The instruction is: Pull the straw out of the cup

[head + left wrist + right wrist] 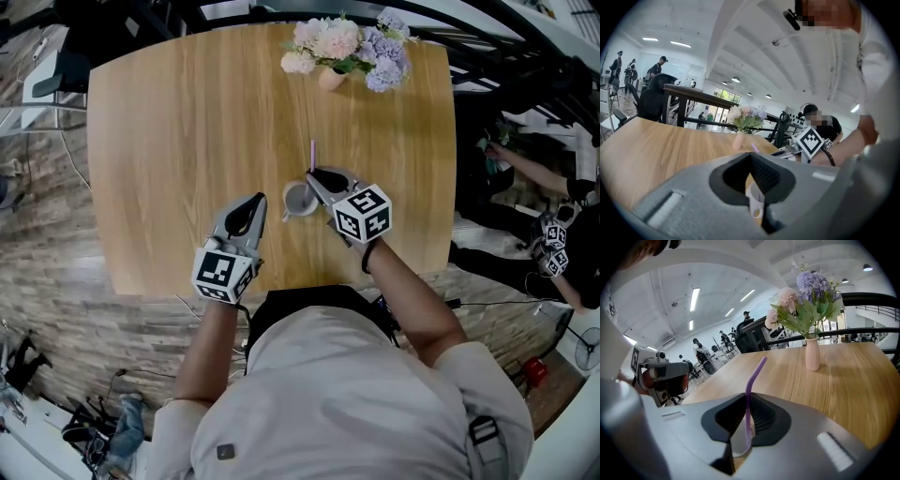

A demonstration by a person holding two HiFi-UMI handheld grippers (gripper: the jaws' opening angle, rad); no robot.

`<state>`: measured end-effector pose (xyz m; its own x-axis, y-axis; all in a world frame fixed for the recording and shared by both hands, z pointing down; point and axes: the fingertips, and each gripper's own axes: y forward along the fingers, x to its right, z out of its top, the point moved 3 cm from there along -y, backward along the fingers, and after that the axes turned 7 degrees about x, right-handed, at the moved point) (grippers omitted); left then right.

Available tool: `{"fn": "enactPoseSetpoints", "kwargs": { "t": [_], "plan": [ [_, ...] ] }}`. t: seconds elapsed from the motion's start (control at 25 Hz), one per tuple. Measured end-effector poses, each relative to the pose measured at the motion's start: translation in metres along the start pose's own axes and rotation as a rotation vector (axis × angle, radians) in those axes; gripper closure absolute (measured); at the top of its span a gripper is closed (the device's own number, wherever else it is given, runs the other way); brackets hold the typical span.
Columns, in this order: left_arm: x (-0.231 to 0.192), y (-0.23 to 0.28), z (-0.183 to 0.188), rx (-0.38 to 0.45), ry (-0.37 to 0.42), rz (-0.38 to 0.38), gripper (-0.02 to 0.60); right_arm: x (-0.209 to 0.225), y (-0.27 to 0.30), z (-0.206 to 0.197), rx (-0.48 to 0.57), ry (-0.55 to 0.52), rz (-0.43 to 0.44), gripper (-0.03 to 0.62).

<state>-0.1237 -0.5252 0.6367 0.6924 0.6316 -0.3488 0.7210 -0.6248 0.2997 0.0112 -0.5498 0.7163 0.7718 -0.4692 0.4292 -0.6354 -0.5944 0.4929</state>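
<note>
A white cup point(298, 200) stands on the wooden table point(169, 141) with a purple bendy straw point(312, 153) rising from it. My right gripper point(312, 175) reaches over the cup's far rim. In the right gripper view its jaws point(747, 397) are shut on the straw point(751, 380), whose bent top sticks out above them, and the cup's rim point(740, 447) shows below. My left gripper point(260, 198) comes in from the cup's left. In the left gripper view its jaws point(750, 155) are closed around the cup's white handle point(756, 200); the cup's body is hidden.
A pink vase of pastel flowers point(330, 77) stands at the table's far edge, well beyond the cup. Bare wood stretches to the left. Off the table's right side another person point(562, 234) holds marker-cube grippers. Railings and chairs surround the table.
</note>
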Motion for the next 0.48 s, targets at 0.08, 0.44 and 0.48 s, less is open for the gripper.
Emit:
{"fn": "enactPoseSetpoints", "kwargs": {
  "t": [0.08, 0.44, 0.48],
  "plan": [
    [0.003, -0.001, 0.0, 0.002, 0.0, 0.002, 0.577, -0.001, -0.003, 0.002, 0.007, -0.001, 0.004, 0.557],
    [0.027, -0.011, 0.007, 0.027, 0.012, 0.022, 0.577, -0.017, -0.026, 0.023, 0.066, -0.029, 0.04, 0.559],
    [0.031, -0.013, 0.008, 0.031, 0.014, 0.025, 0.577, -0.02, -0.03, 0.026, 0.074, -0.035, 0.045, 0.559]
  ]
}}
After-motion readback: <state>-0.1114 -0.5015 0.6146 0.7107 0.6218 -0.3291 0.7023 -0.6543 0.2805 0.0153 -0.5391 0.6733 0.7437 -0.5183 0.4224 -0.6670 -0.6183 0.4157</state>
